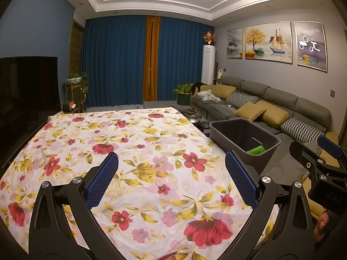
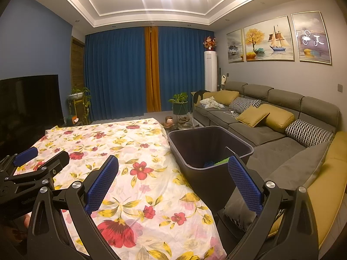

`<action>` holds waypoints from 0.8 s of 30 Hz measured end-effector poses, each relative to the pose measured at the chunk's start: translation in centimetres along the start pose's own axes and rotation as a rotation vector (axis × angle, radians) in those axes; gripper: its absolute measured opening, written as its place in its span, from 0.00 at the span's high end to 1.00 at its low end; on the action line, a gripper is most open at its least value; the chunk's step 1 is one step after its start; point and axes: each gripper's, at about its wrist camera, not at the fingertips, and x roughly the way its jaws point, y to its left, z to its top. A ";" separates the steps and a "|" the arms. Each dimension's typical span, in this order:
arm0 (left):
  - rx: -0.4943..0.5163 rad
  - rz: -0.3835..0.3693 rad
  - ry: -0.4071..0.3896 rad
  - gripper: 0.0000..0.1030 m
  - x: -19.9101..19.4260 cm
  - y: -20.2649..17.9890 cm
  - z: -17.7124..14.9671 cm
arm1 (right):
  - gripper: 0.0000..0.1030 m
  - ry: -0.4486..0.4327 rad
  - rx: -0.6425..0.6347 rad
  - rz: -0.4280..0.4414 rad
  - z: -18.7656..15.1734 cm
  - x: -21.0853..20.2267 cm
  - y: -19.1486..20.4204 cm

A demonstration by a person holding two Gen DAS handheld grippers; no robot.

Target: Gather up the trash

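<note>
Hovering over the flowered cloth (image 1: 151,143), the left gripper (image 1: 171,173) has its jaws spread wide with nothing between the blue pads (image 1: 102,182); the right gripper (image 2: 173,177) is likewise wide and empty, held just beside the dark bin (image 2: 216,173), one pad on the bin's table side and the other at its near rim. That bin is the landmark: it stands hard against the cloth-covered table's edge, between table and grey sofa (image 2: 271,134). Inside the bin, at its near end, lie a bright green piece (image 1: 257,150) and a blue meshy scrap (image 2: 209,164), the only trash in view; the cloth on the bin's table side shows no loose litter. Both pieces look soft, light and crushable, probably foam or netting, so they should give under the pads rather than slip, and a pinch across the bulk of a fold would hold better than an edge. Collection looks largely done, judging by the bare cloth. Beyond the bin sit yellow cushions (image 2: 252,116) and, farther off, blue curtains (image 2: 121,71).
</note>
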 end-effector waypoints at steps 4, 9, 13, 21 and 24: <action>-0.001 0.001 -0.001 0.06 0.0 0.0 0.0 | 0.05 -0.001 0.003 -0.001 -0.1 -0.1 0.0; 0.001 0.000 -0.001 0.06 0.0 0.0 0.0 | 0.05 -0.001 0.004 -0.002 -0.1 0.0 0.1; 0.001 0.001 -0.002 0.06 -0.1 0.0 0.0 | 0.05 -0.001 0.004 -0.001 -0.1 0.0 0.1; 0.000 -0.001 -0.003 0.06 -0.1 0.0 0.0 | 0.05 0.000 0.006 -0.003 -0.2 0.0 0.1; 0.010 -0.001 -0.008 0.06 -0.3 -0.1 0.0 | 0.05 0.001 0.008 -0.003 -0.2 0.0 0.2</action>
